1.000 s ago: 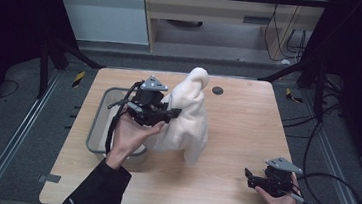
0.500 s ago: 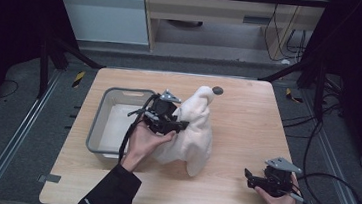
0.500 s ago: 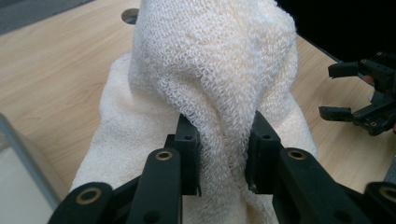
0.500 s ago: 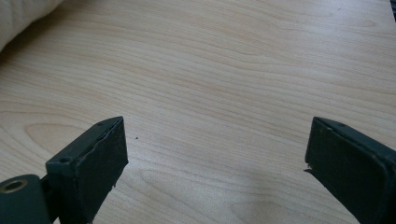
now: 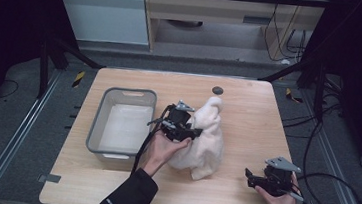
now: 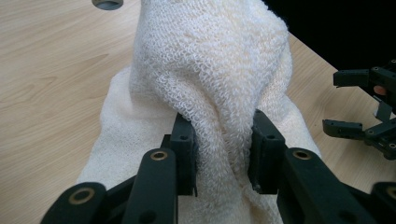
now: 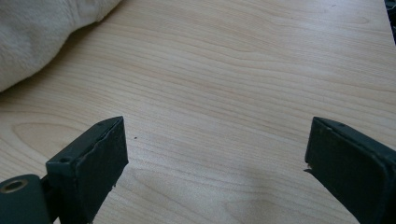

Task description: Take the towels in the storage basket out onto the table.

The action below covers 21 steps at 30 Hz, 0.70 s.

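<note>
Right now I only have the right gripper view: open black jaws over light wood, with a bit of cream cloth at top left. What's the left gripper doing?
Observer: The left gripper pinches a raised fold of the cream terry towel. Its jaws have just been opening slightly, with the fold between the pads.
Operator: Is the towel flat?
Observer: No, it's heaped, with a peak standing up at its far end.
Operator: Anything else on the table?
Observer: A grey plastic bin sits to the towel's left, with nothing in it.
</note>
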Tool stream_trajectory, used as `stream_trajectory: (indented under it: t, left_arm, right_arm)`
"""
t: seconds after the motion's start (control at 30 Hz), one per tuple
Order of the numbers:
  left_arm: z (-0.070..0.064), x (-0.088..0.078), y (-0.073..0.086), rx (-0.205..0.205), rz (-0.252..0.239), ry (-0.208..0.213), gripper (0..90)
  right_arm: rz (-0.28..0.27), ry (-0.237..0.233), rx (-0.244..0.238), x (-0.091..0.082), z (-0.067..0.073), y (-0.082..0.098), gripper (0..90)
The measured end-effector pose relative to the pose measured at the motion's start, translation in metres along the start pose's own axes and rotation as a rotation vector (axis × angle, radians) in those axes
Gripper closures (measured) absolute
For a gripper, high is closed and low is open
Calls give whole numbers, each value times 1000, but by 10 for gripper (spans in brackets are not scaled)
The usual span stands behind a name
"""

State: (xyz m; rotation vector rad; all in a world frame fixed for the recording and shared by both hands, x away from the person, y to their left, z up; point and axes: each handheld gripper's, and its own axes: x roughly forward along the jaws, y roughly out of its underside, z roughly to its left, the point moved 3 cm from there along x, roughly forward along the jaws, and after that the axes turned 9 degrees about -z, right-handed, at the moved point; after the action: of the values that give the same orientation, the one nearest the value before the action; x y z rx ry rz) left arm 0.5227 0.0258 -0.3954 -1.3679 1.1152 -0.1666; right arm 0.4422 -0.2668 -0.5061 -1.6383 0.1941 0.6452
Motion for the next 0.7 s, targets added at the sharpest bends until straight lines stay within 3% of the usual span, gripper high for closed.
stream_trajectory:
  t: [0.3, 0.47, 0.53, 0.7]
  left_arm:
    - [-5, 20, 6, -18, -26, 19, 585]
    - [-10, 35, 10, -8, -7, 16, 470]
    - [-14, 42, 14, -3, -5, 29, 396]
    - [-18, 48, 18, 8, -8, 48, 313]
  right_arm:
    - [3, -1, -1, 1, 0, 0, 58]
    - [6, -4, -2, 1, 0, 0, 58]
    - [7, -4, -1, 1, 0, 0, 58]
    - [5, -4, -2, 1, 0, 0, 58]
